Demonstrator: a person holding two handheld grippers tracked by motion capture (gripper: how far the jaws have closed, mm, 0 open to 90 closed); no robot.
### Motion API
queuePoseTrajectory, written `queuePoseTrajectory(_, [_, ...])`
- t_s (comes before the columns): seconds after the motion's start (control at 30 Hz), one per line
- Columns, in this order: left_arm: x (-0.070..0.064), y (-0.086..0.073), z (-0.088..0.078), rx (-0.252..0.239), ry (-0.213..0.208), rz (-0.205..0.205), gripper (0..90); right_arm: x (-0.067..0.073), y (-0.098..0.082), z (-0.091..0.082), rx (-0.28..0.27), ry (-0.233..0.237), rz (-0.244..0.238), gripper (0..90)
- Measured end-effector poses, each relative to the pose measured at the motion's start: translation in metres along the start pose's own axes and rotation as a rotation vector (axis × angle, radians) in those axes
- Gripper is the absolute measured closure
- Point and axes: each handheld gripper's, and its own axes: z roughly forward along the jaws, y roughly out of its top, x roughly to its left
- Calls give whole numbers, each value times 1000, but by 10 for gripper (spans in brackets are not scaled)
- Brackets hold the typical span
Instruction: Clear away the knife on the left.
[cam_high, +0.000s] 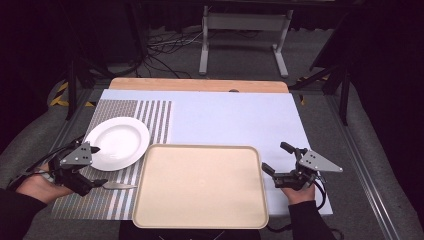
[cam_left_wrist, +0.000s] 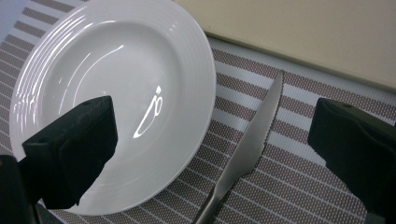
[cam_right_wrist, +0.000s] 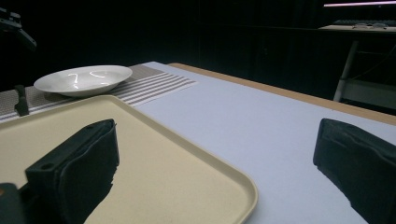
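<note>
A white plate (cam_high: 117, 142) rests on the striped placemat (cam_high: 155, 117) at the left, and a steel knife (cam_high: 119, 186) lies on the mat just in front of it. A bare beige tray (cam_high: 200, 186) fills the near middle. My left gripper (cam_high: 95, 166) hovers open over the plate's near rim; in the left gripper view the knife (cam_left_wrist: 250, 147) lies between the jaws, beside the plate (cam_left_wrist: 116, 93). My right gripper (cam_high: 276, 158) stands open at the tray's right edge, with the tray's corner (cam_right_wrist: 205, 172) between its jaws and nothing held.
A pale blue sheet (cam_high: 235, 117) covers the table, with a wooden strip (cam_high: 200, 85) along the far edge. Metal stand legs (cam_high: 245, 40) and cables lie on the floor beyond. The tray's right rim is close to my right gripper.
</note>
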Motion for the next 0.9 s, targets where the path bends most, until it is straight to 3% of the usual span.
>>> queuePoseTrajectory(0.23, [2,-1,6,128,-60,35,40,1,0,1,5,10,5,8])
queuePoseTrajectory(0.57, [3,-4,15,242,-133,116,57,0,0,2,4,21,5,8])
queuePoseTrajectory(0.9, [3,-8,18,335,-168,217,104,1,0,2,8,31,8,8])
